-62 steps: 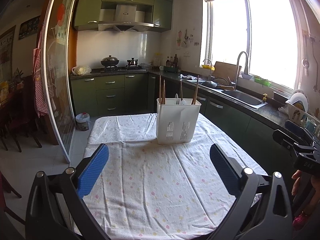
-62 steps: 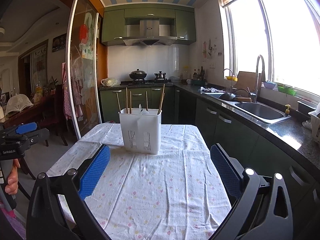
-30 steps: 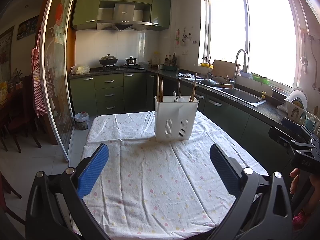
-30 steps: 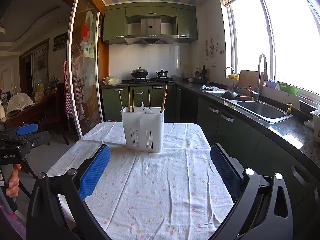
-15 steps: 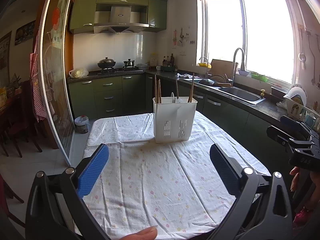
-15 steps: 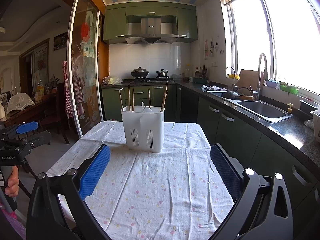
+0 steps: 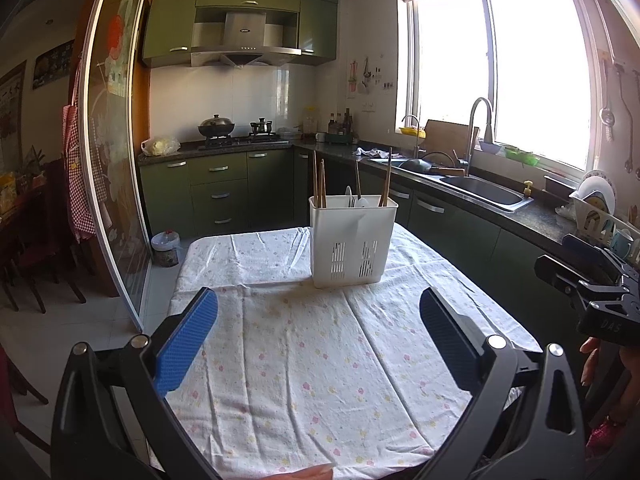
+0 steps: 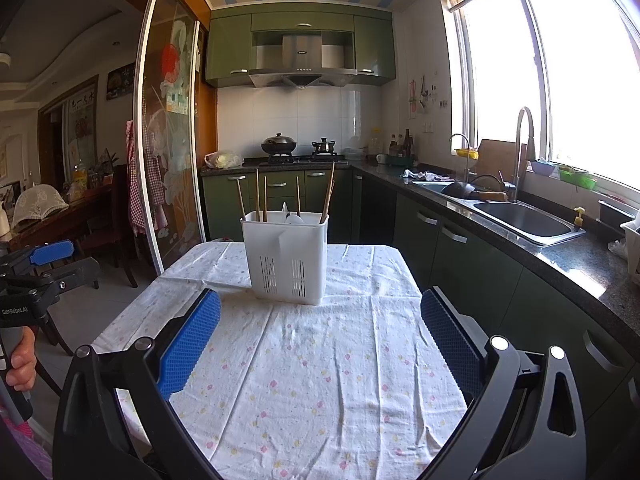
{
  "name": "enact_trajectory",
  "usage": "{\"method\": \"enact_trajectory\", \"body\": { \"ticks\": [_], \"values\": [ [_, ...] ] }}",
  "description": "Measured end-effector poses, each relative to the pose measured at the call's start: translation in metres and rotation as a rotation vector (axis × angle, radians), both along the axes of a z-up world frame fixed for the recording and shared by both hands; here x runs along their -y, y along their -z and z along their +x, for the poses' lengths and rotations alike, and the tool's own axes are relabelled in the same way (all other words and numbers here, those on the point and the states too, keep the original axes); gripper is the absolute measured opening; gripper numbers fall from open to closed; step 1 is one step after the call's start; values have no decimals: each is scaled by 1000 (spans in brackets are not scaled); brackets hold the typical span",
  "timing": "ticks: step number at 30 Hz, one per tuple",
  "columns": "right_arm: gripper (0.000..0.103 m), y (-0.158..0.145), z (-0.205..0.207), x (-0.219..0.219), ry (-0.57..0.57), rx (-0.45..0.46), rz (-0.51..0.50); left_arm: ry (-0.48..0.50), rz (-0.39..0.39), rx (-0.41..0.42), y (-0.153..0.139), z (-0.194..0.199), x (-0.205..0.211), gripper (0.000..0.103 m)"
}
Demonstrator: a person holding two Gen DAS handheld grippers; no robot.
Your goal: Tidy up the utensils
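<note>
Nearest the cameras, the left gripper (image 7: pixel 318 316) and the right gripper (image 8: pixel 320 318) are both hanging released above the near edge of the counter (image 7: pixel 320 380), blue pads spread wide and grasping nothing. A flowered cloth (image 8: pixel 320 380) is covering the counter. Farther back, toward the far end of the cloth, a white utensil holder (image 7: pixel 352 240) is standing upright, well apart from both grippers. Wooden chopsticks (image 7: pixel 319 180) and a pale spoon (image 7: pixel 350 198) are poking up out of it. Beyond, green cabinets (image 8: pixel 280 196) are lining the wall.
</note>
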State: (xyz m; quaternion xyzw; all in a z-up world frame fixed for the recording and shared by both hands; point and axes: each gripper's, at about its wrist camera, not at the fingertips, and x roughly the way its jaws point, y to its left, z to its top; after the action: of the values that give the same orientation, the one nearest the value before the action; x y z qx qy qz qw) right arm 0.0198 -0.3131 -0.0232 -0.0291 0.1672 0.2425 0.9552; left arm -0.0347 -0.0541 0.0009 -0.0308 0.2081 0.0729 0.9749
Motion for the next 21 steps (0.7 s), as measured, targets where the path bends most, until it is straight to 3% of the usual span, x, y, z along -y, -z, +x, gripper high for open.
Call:
{"method": "enact_trajectory", "body": {
  "ticks": [13, 21],
  "values": [
    [98, 4, 4, 0, 5, -4, -3, 3, -13, -13, 0, 3, -1, 96],
    [98, 5, 4, 0, 5, -5, -3, -23, 6, 27, 0, 1, -1, 96]
  ]
}}
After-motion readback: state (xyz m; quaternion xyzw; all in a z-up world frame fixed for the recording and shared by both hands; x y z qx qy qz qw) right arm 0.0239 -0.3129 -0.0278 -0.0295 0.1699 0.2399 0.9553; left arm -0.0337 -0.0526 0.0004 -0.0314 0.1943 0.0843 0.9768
